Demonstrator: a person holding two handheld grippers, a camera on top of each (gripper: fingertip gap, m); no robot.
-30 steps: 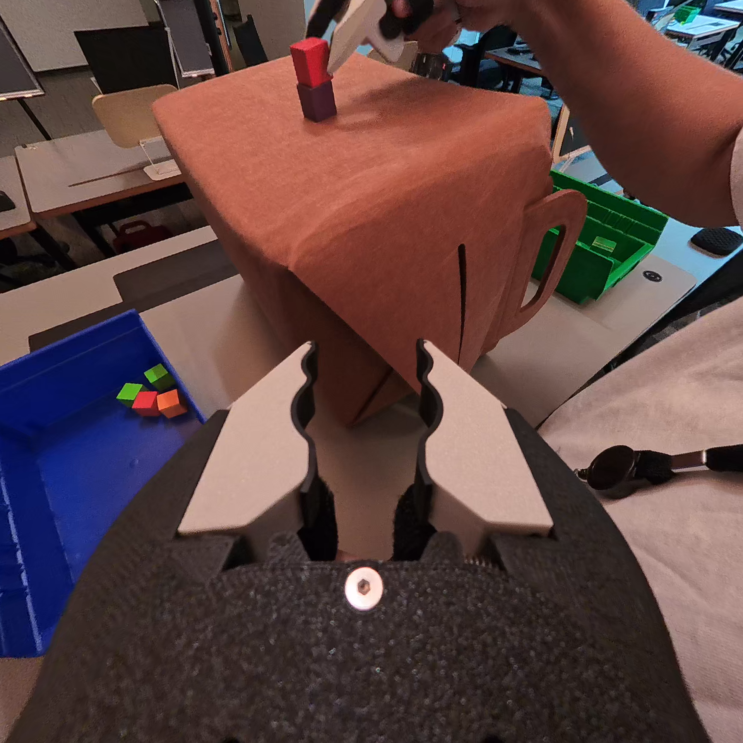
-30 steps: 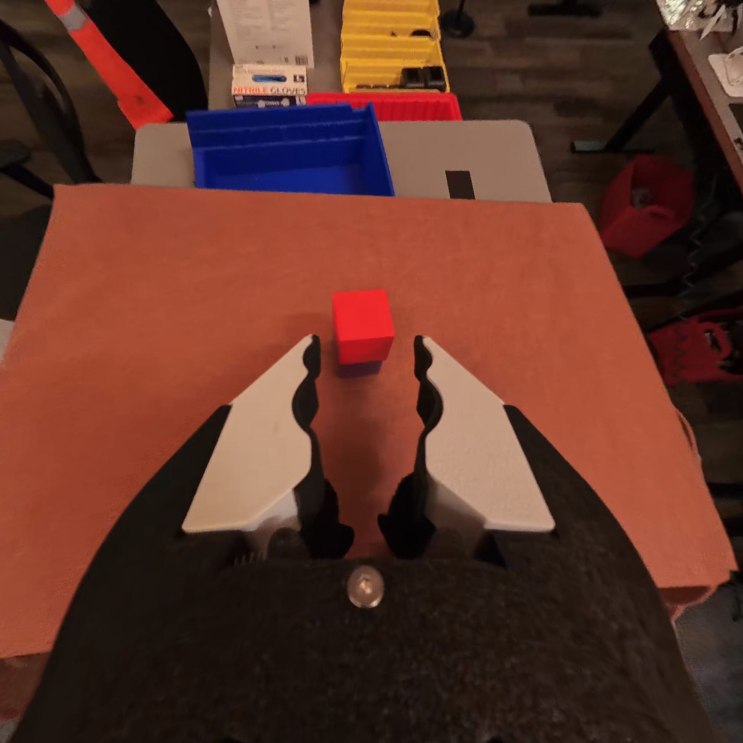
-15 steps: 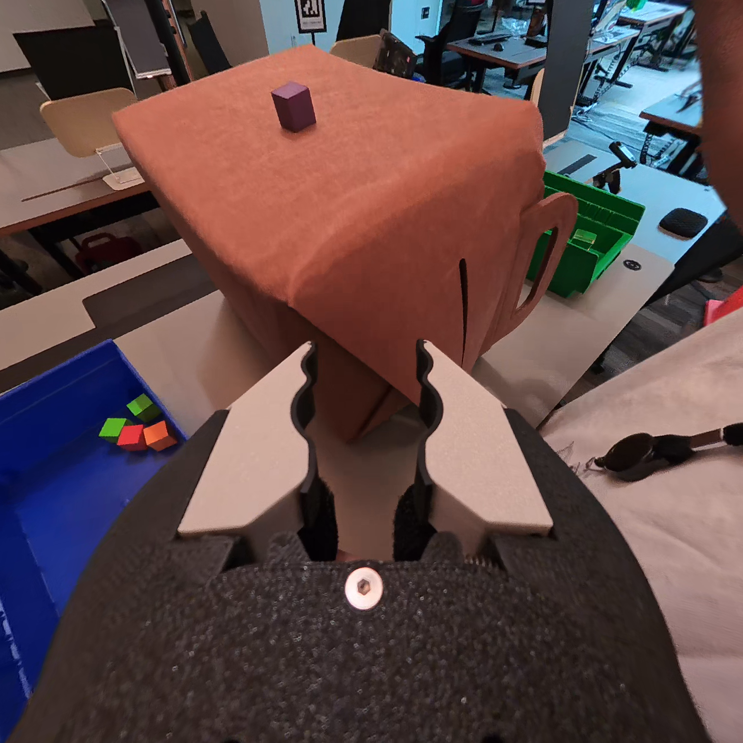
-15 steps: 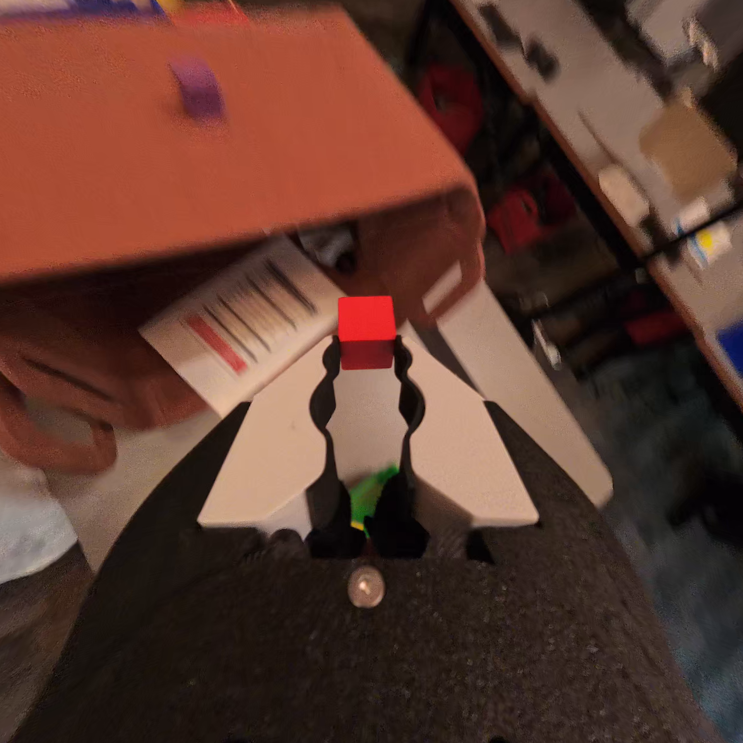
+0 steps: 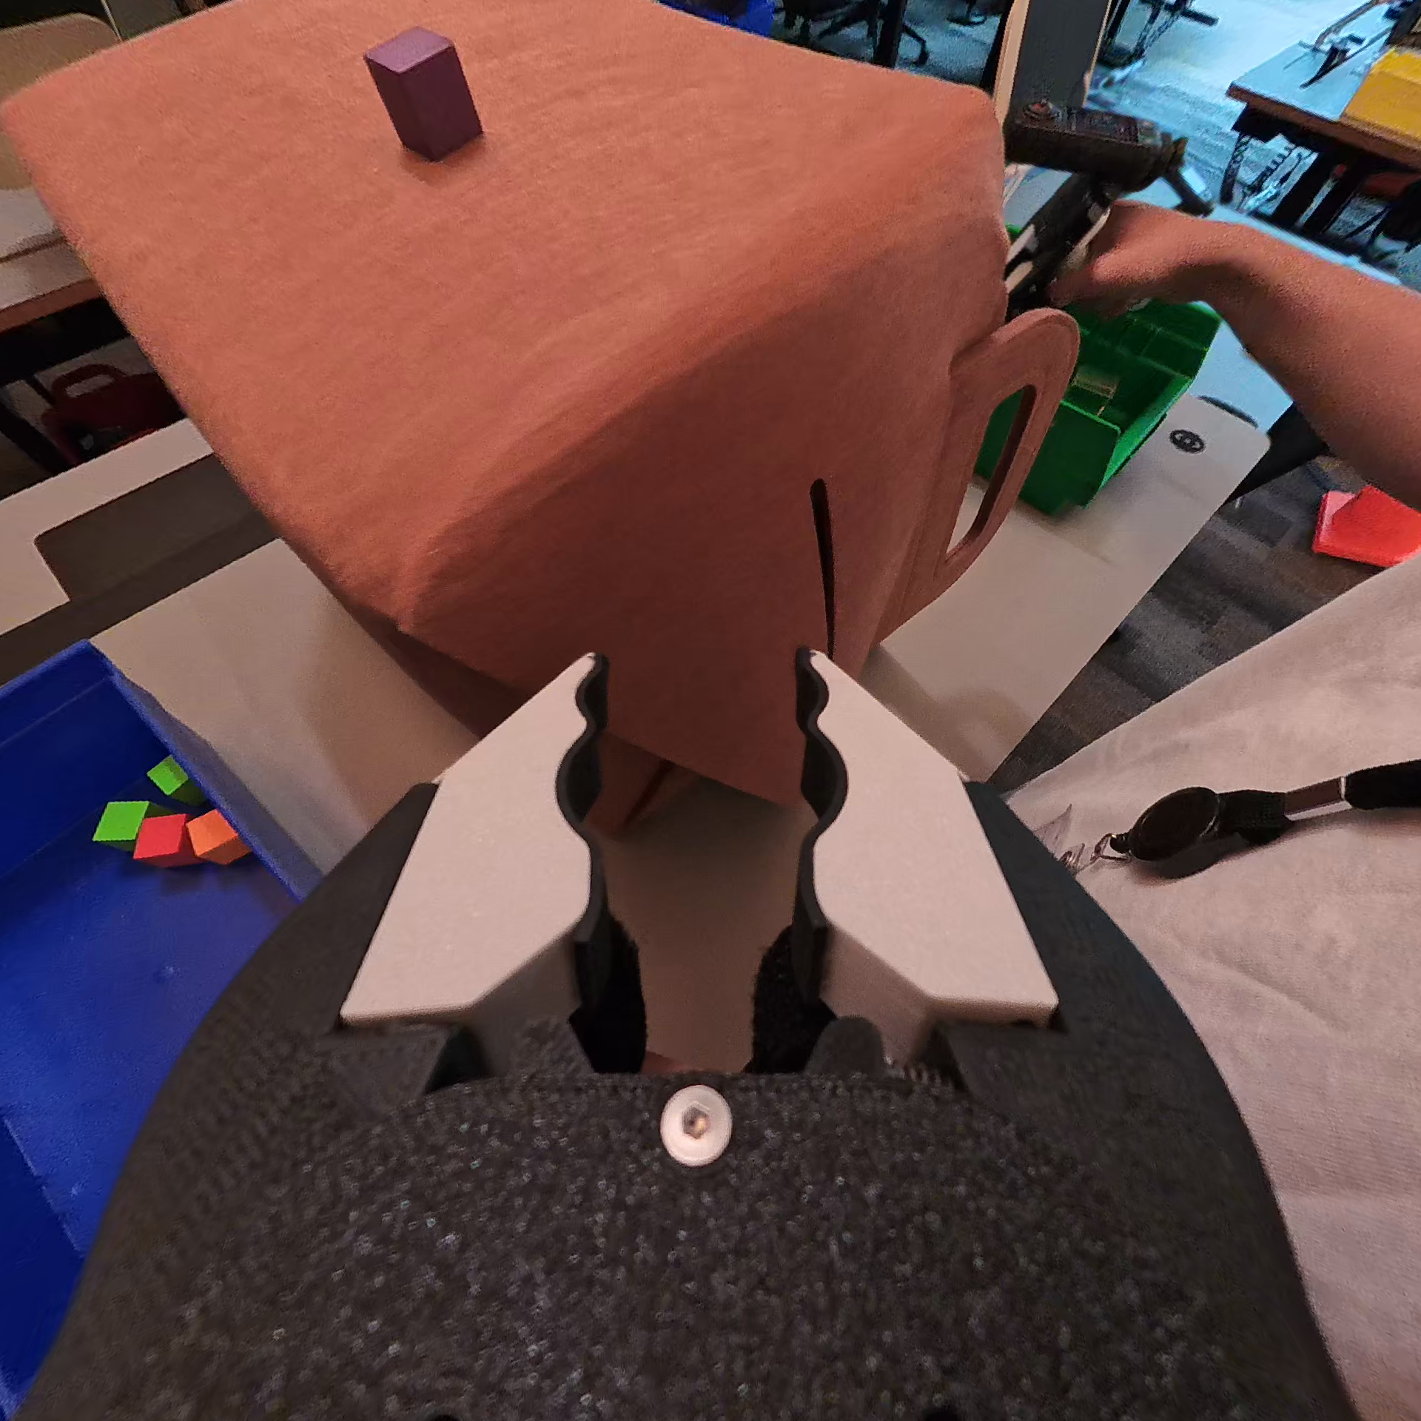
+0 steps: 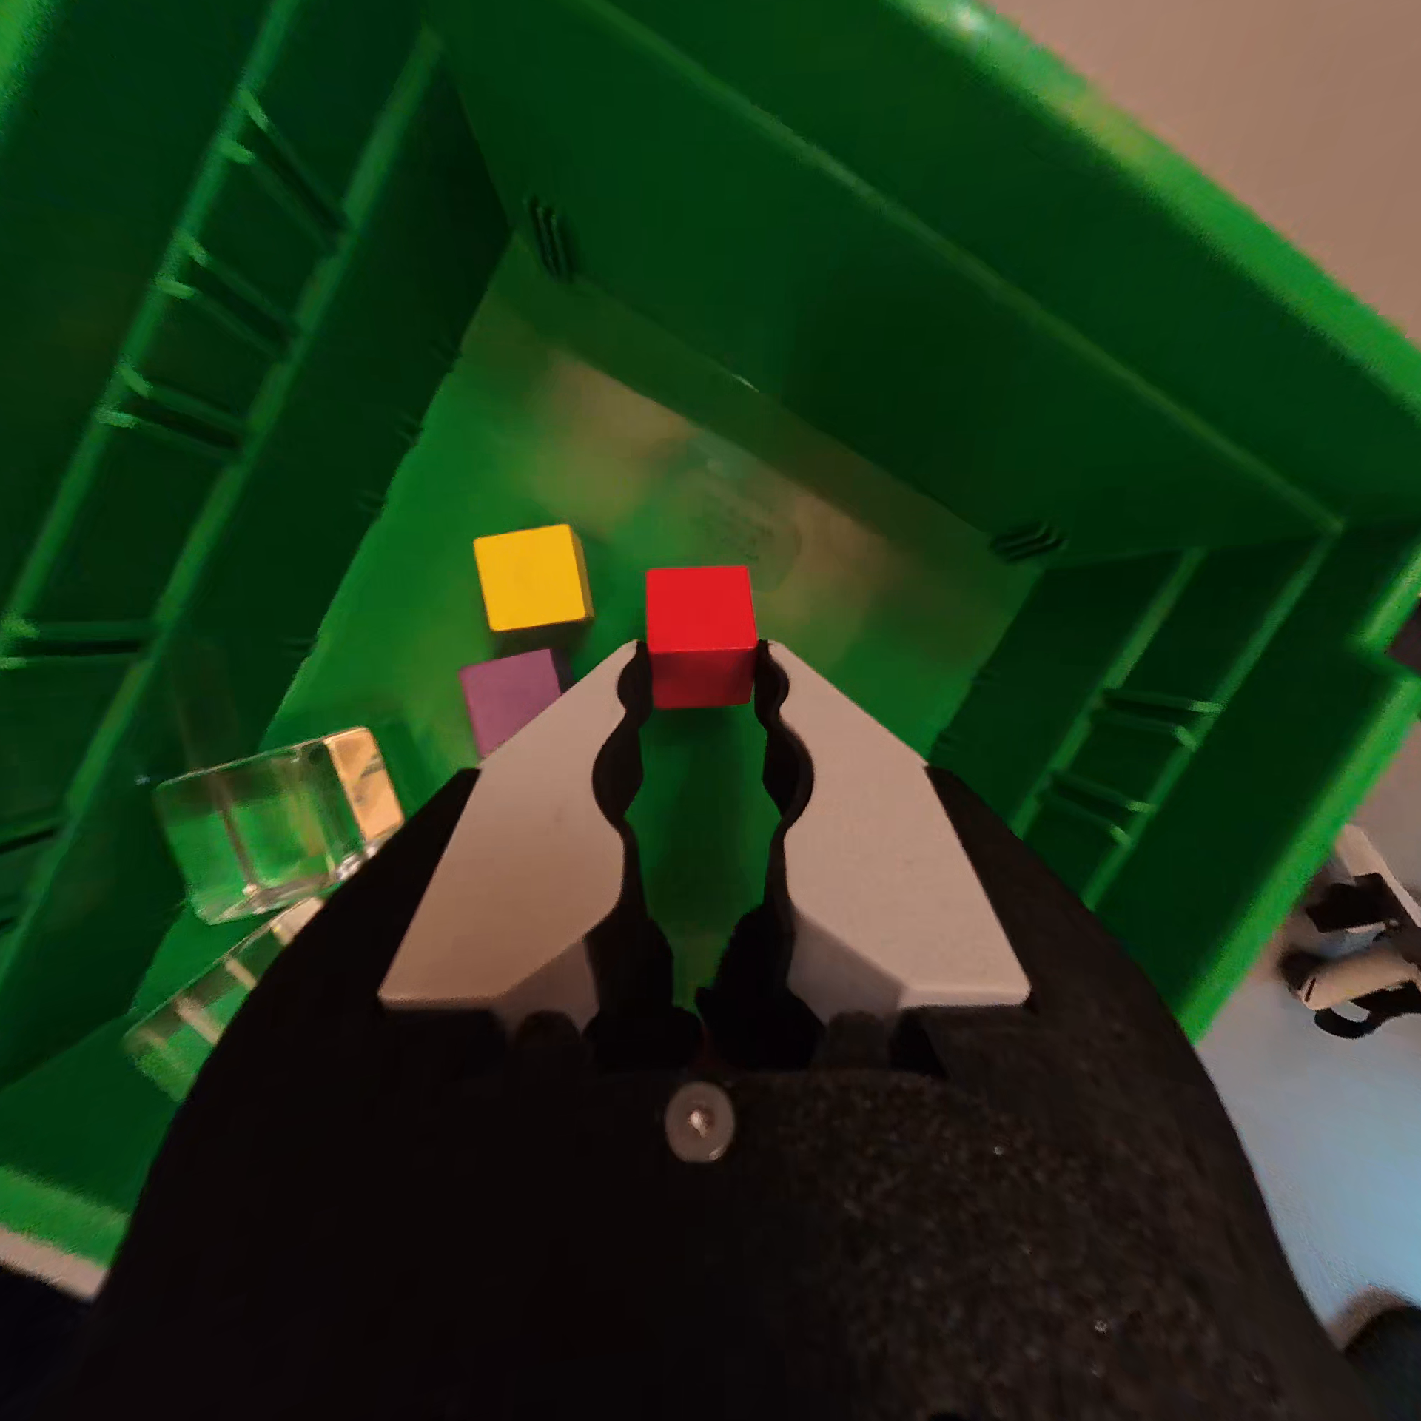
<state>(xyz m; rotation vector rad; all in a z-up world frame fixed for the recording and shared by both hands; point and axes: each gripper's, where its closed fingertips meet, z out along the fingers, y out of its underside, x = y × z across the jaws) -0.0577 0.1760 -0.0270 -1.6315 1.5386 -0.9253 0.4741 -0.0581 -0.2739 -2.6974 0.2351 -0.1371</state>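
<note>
My right gripper (image 6: 700,650) is shut on a red cube (image 6: 698,632) and holds it over the inside of a green bin (image 6: 884,254). In the bin lie a yellow cube (image 6: 530,577), a purple cube (image 6: 509,696) and a clear cube (image 6: 277,819). My left gripper (image 5: 698,663) is open and empty, low in front of a box covered in brown cloth (image 5: 584,323). A dark purple cube (image 5: 424,92) stands on top of that box. The person's arm (image 5: 1230,284) reaches over the green bin (image 5: 1092,407) in the left wrist view.
A blue bin (image 5: 115,961) at the left holds green, red and orange cubes (image 5: 165,826). The brown box has a handle (image 5: 1000,454) on its right side. A grey table (image 5: 1023,592) bears the box and bins. A black badge reel (image 5: 1199,823) lies on a light garment.
My right gripper closed on the red cube, lifted it off the purple cube and carried it from the box top down over the green bin. The left gripper stayed open and shifted slightly.
</note>
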